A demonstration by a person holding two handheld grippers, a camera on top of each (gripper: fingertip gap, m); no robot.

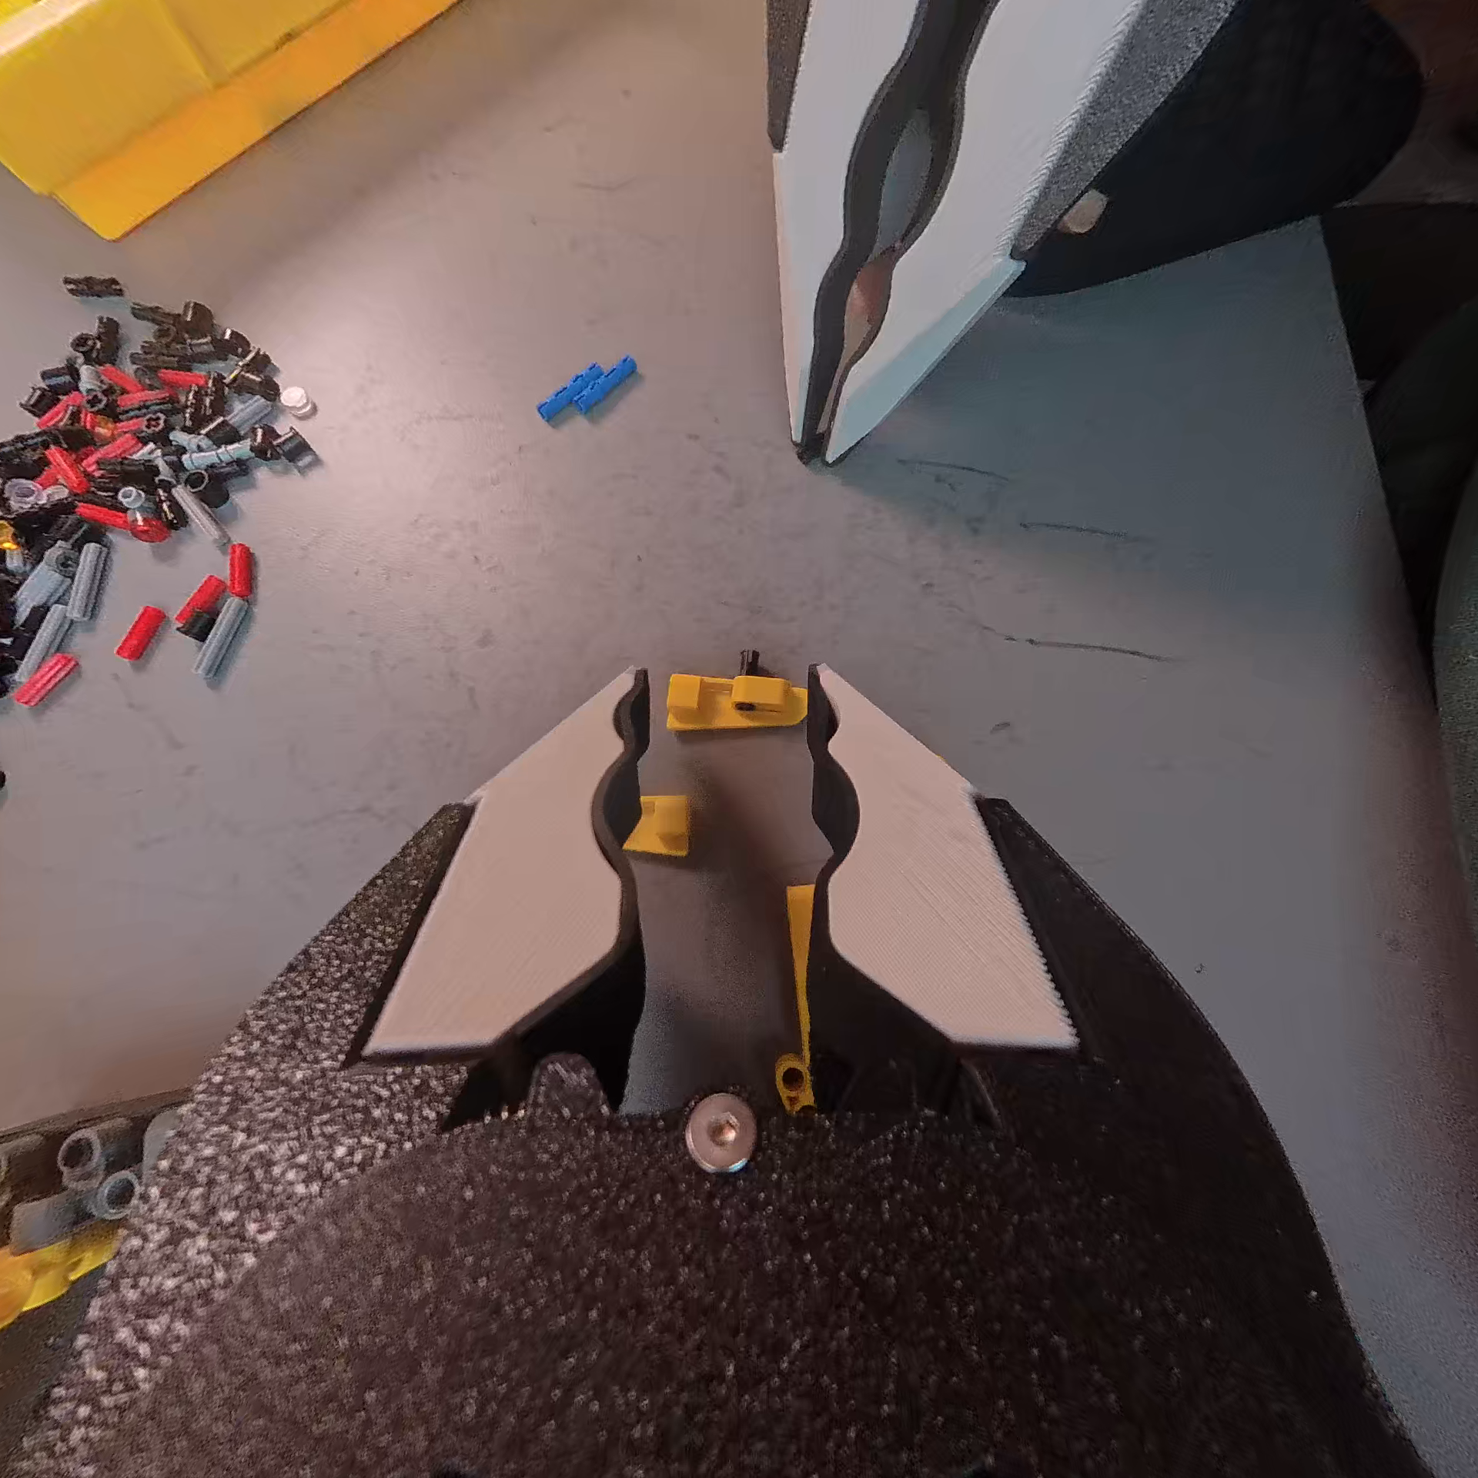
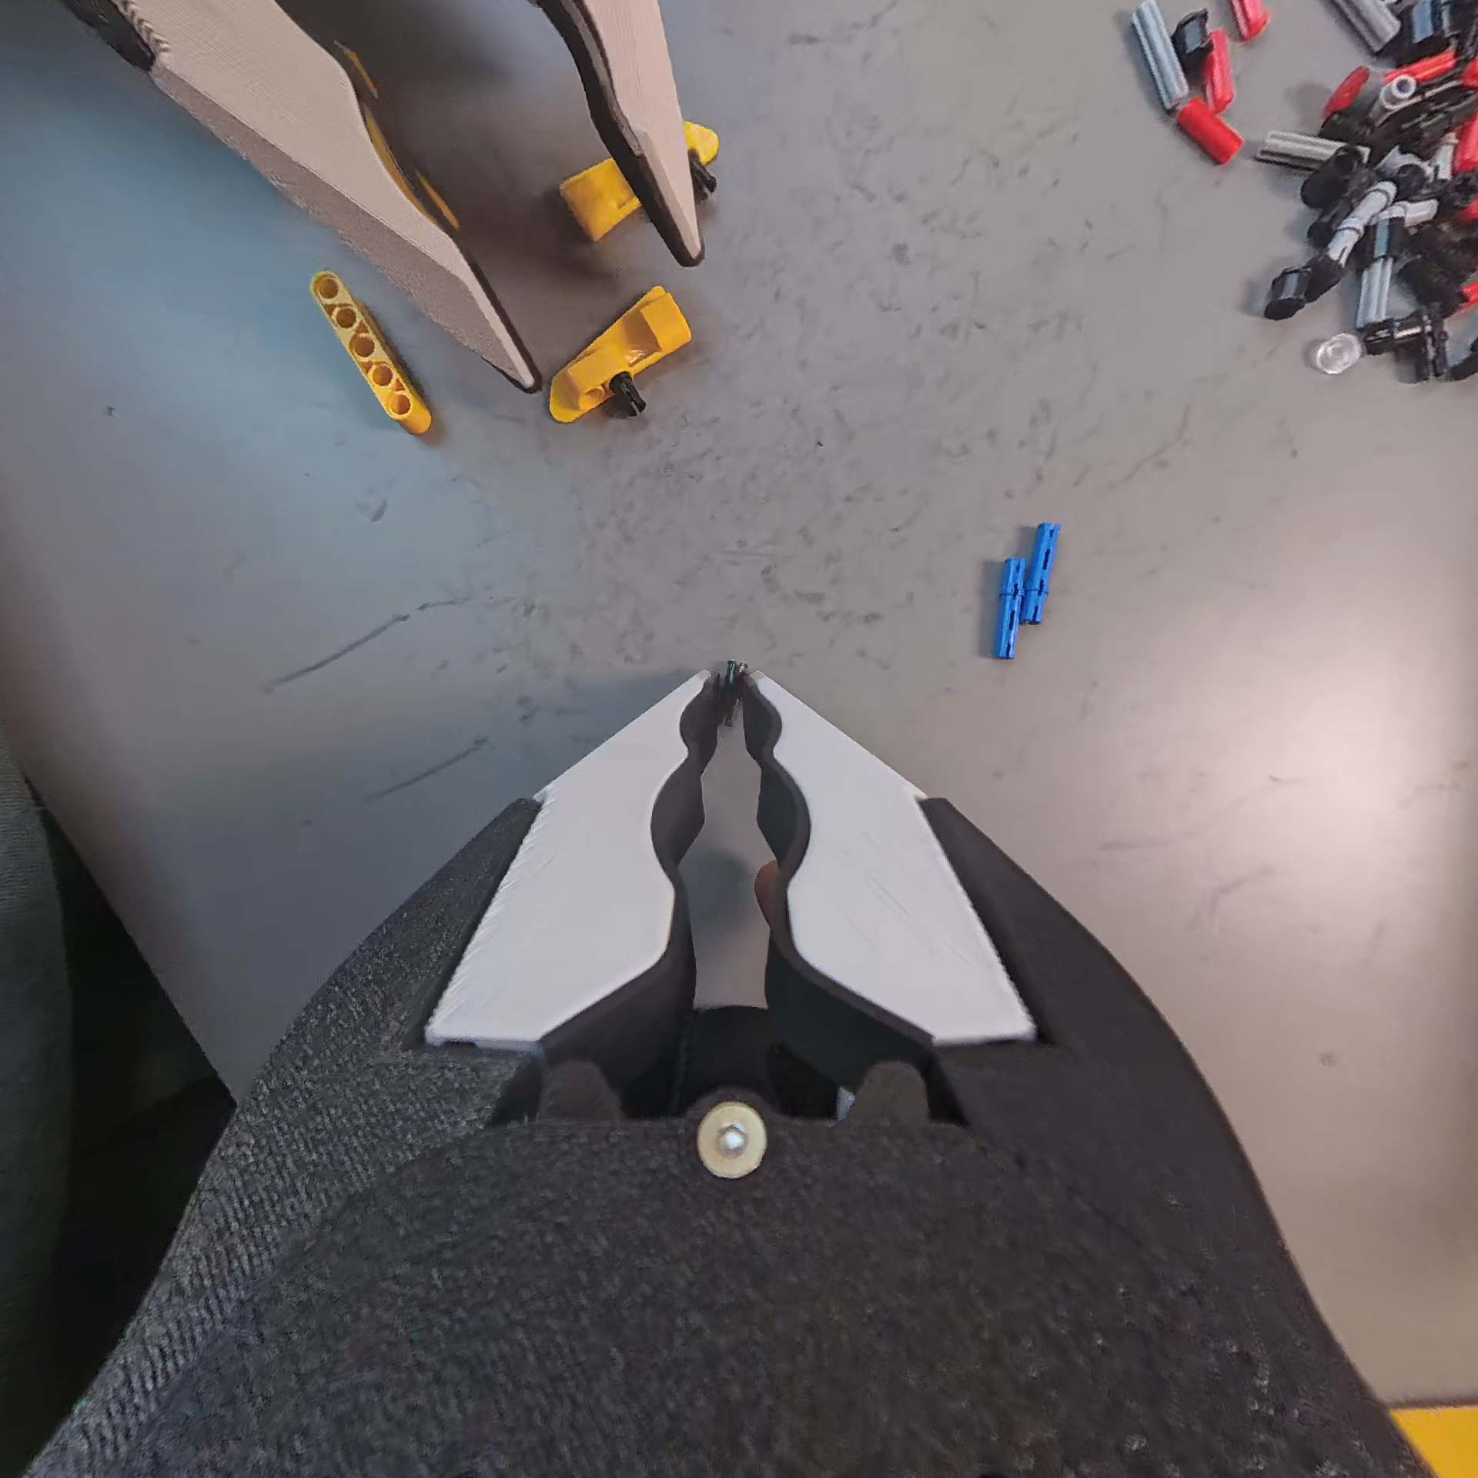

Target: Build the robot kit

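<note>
Two grippers work over a grey table (image 2: 880,400). The left gripper (image 1: 726,680) hangs low with its jaws spread and nothing clamped between them. The right gripper (image 2: 729,680) has its tips pressed together on one small black pin (image 2: 731,689), which stands out just past the fingertips, clear of the table. Three yellow parts lie around the left gripper. One yellow piece with a black pin in it (image 1: 734,702) sits between the left gripper's tips, touching neither as far as the left wrist view shows. A second yellow piece (image 1: 660,825), also with a black pin seen in the right wrist view, lies farther back beside the inner edge of one finger. A yellow beam with a row of round holes (image 2: 369,352), five or six, the count not certain, lies just outside the other finger. Two blue pins (image 2: 1025,588) lie side by side and touching on bare table, well apart from both grippers and nearer the right one. A loose pile of small red, black and grey connectors (image 1: 120,472), too many and too tangled to count, is spread farther off, with one clear round stud (image 1: 296,400) at its edge. A yellow bin (image 1: 160,96) stands beyond the pile.
</note>
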